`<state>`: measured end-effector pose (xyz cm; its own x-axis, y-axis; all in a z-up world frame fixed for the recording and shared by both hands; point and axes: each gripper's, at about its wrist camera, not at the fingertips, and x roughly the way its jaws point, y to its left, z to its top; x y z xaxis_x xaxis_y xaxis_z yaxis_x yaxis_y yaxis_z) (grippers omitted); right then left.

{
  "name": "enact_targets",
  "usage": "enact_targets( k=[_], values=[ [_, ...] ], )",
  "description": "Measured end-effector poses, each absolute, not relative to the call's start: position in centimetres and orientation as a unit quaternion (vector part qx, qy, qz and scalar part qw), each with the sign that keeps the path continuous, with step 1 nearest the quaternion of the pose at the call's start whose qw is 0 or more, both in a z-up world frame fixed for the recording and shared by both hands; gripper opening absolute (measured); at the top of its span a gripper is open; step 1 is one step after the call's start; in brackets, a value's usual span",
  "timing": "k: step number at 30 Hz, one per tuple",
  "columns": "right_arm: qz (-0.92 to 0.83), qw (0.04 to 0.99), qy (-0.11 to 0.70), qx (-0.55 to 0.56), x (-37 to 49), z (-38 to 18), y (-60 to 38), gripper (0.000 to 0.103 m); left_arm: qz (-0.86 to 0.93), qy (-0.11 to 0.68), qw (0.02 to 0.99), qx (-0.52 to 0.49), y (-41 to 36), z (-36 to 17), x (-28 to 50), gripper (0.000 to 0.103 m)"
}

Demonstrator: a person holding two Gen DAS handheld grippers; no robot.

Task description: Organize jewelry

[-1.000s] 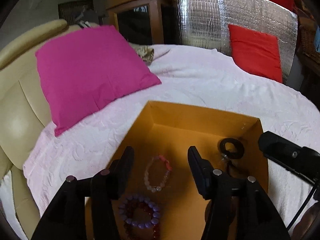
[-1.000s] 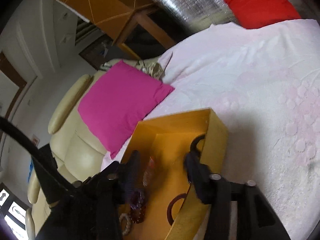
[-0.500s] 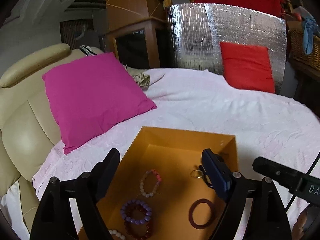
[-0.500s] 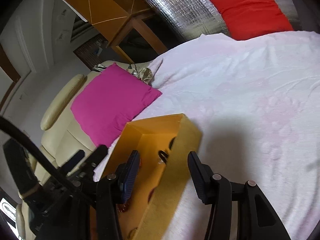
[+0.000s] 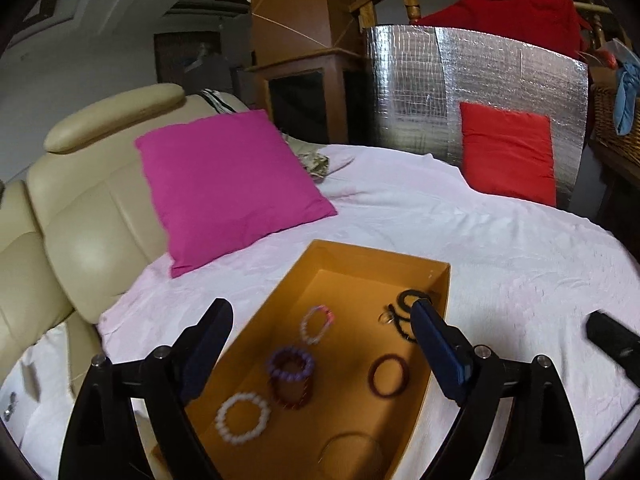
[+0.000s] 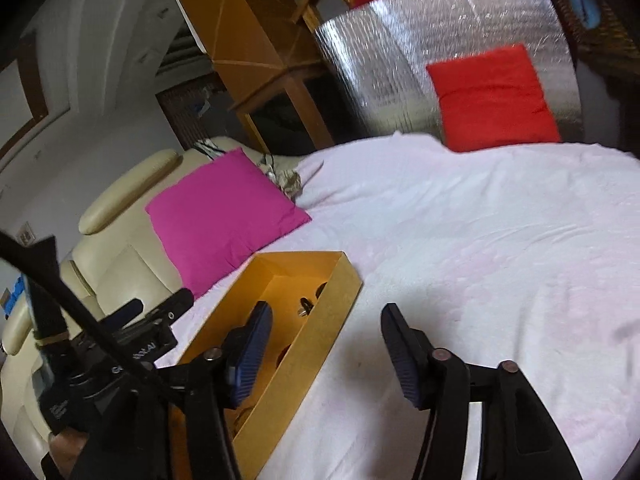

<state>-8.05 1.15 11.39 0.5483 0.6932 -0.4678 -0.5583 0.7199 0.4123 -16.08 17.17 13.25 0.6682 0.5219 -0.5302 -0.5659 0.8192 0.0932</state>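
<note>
So I'm hovering over the bed (image 5: 500, 240), which has a pale pink blanket on it, and the orange box (image 5: 362, 255) sits open on top, near the pink pillow (image 5: 228, 184). My left gripper (image 5: 322, 344) hangs above the box with its jaws spread wide and nothing between them. Through that gap I can see most of the jewelry lying on the box floor: a pink and white bead bracelet (image 5: 316, 324) toward the far end, a purple bead bracelet (image 5: 291, 362) resting on a dark red bead bracelet (image 5: 291, 394), a white bead bracelet (image 5: 242, 418) closest to me, and a plain dark red bangle (image 5: 388, 375) off to the right. Up in the far right corner there's a black ring thing (image 5: 408, 300) with a little metal ring just beside it, partly hidden behind my right-hand finger. There's also a faint clear hoop at the near end, too blurry to be sure.

My right gripper (image 6: 326, 344) is over the box's right wall (image 6: 320, 344), jaws open too, one finger above the inside of the box and the other above the blanket. Also empty. A red pillow (image 6: 492, 96) leans on a silver foil panel (image 6: 400, 60) at the back.
</note>
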Motion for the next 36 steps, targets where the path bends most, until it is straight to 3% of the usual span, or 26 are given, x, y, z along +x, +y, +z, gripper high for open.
enact_targets(
  k=[15,36],
  values=[
    [0.350,0.898,0.258,0.063,-21.6,18.9,-3.5,0.070,0.321,0.242,0.915,0.020,12.9,21.1,-27.2,0.092],
    [0.349,0.890,0.293,0.029,-31.4,22.2,-1.2,0.071,0.349,0.210,0.913,0.004,11.7,25.8,-37.6,0.093]
  ],
)
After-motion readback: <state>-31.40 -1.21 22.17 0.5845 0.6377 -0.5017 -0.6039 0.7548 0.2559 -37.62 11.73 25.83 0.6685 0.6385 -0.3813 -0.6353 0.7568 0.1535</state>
